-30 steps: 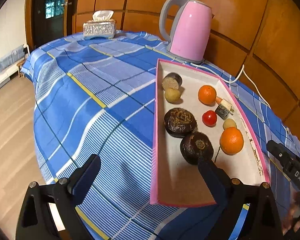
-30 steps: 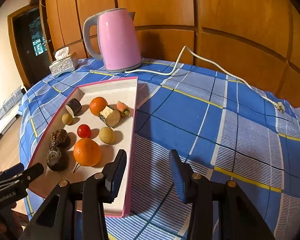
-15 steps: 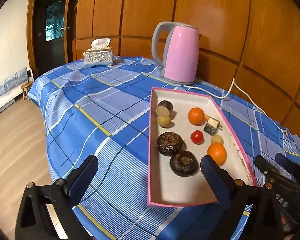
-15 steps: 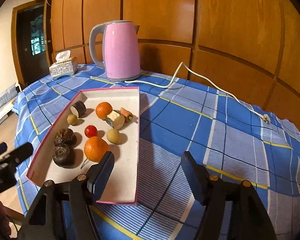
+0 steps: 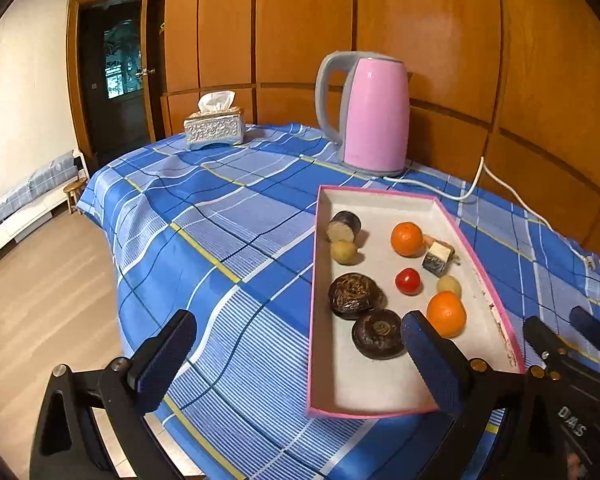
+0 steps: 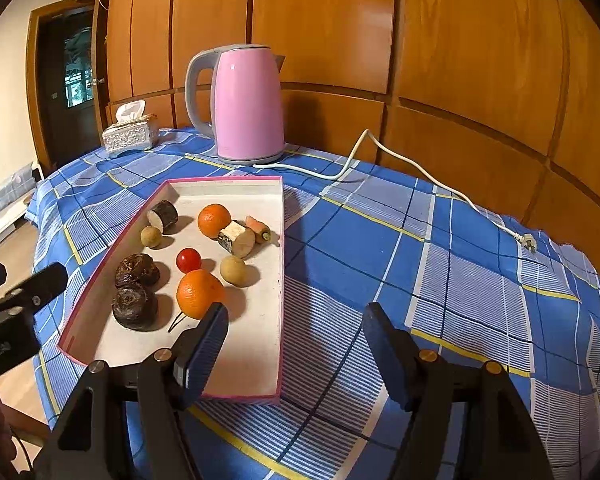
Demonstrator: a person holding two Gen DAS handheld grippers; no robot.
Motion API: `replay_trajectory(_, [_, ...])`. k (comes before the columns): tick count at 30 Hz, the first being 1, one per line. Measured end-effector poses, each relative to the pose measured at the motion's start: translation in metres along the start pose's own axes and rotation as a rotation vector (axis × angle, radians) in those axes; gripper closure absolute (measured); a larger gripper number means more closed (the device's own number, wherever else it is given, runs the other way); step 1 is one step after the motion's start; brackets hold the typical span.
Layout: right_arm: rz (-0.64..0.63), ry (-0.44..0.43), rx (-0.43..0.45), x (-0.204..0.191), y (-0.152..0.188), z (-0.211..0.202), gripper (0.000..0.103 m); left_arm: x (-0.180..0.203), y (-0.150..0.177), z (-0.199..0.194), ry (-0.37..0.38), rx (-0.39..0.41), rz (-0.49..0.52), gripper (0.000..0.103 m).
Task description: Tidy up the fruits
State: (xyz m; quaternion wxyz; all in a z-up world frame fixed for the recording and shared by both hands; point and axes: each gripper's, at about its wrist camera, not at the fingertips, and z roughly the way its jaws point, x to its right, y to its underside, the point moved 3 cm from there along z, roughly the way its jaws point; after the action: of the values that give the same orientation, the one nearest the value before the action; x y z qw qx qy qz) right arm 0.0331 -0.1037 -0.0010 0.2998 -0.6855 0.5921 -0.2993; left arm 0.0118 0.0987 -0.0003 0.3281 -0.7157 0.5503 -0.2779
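A pink-rimmed white tray lies on the blue checked tablecloth. It holds two oranges, a small red fruit, two dark wrinkled fruits, small yellowish fruits, cut dark pieces and a carrot bit. My left gripper is open and empty, raised over the tray's near left edge. My right gripper is open and empty, raised over the tray's near right corner.
A pink electric kettle stands behind the tray; its white cord trails right across the cloth. A silver tissue box sits at the far left. The table edge drops to wooden floor on the left.
Both grippers have pulled back and risen away from the tray, so more of the room shows. The right gripper's jaws have opened wider. The fruits have not moved.
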Motion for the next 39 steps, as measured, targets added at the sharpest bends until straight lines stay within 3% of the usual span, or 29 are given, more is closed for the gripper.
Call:
replay_trajectory(12, [-0.011, -0.008, 0.021, -0.0022, -0.0016, -0.0048, 0.032, 0.0007, -0.0012, -0.0045, 0.016, 0.031, -0.008, 0.000])
replay_trajectory(39, [-0.011, -0.007, 0.016, -0.0045, 0.0006, -0.0025, 0.032, 0.0019, 0.0018, -0.0027, 0.025, 0.010, 0.005, 0.000])
